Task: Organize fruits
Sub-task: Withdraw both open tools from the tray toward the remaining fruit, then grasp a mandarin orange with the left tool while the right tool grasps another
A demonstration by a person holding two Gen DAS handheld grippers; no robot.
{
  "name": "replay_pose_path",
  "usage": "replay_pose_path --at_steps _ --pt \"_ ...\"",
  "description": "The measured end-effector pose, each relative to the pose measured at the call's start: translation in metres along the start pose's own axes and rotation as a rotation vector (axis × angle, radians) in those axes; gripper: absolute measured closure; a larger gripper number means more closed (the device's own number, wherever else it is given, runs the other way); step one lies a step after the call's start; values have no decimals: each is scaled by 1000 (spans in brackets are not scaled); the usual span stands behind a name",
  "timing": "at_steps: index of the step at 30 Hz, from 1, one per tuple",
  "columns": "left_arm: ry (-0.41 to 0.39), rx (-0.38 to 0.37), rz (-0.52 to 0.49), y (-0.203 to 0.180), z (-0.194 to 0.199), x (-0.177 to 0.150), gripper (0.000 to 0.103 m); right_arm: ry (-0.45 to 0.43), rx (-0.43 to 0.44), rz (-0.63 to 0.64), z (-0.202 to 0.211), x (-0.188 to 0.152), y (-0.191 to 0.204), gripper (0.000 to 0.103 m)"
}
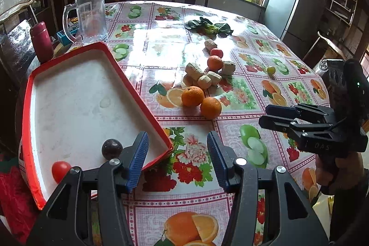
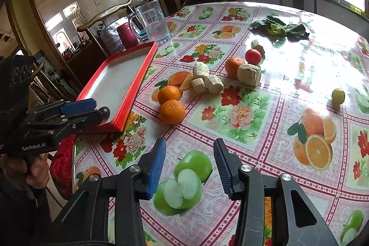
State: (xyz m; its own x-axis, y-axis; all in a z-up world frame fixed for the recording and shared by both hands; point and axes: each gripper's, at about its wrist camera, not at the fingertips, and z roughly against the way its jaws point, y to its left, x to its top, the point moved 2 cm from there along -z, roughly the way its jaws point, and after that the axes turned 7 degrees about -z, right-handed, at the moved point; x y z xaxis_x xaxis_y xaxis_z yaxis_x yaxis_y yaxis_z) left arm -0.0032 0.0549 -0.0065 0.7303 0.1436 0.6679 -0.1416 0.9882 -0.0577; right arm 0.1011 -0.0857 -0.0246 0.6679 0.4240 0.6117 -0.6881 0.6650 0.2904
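the left tool (image 1: 177,158) hangs over the table (image 1: 196,200) just beside the near corner of the red tray (image 1: 30,107), jaws apart and empty, tilted down. the right tool (image 2: 190,165) hangs to that tray's right, jaws apart, nothing between them. a hand (image 2: 34,167) grips each handle.

In front of you, the red-rimmed tray (image 1: 69,93) with a white floor lies flat on the table and holds a dark round fruit (image 1: 112,148) and a small red tomato (image 1: 60,171) at its near end. Two oranges (image 1: 192,96) touch each other just beyond the tray. A third orange (image 1: 215,63) and a red tomato (image 1: 216,52) lie farther back, and a small yellow-green fruit (image 2: 338,96) lies well apart.
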Motion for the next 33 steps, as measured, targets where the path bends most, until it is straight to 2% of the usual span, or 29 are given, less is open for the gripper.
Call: replay_pose_path --at_steps 6,14,16,18,21,26,28,30,33 --pt "10 -15 -17 1 -19 22 52 25 21 27 -23 7 14 58" --pt "40 -25 -27 5 -45 38 52 72 -27 108 -69 26 31 58" --pt "46 -38 -24 5 -50 42 52 90 -32 122 -78 27 31 68" --pt "48 -49 -30 3 -55 46 52 81 -20 116 -73 26 27 70" --pt "61 -69 -62 -8 -66 51 52 53 -73 114 -56 22 15 71" --pt "110 -53 -109 -25 -96 54 52 18 -88 28 -27 18 -17 71" --pt "137 -52 -114 -28 -107 53 57 10 -84 -13 -18 16 -29 71" --pt "149 -32 -129 -31 -114 50 71 3 -90 -42 -12 14 -38 71" --pt "134 -25 -132 -31 -113 47 71 -7 -88 -73 -7 13 -46 71"
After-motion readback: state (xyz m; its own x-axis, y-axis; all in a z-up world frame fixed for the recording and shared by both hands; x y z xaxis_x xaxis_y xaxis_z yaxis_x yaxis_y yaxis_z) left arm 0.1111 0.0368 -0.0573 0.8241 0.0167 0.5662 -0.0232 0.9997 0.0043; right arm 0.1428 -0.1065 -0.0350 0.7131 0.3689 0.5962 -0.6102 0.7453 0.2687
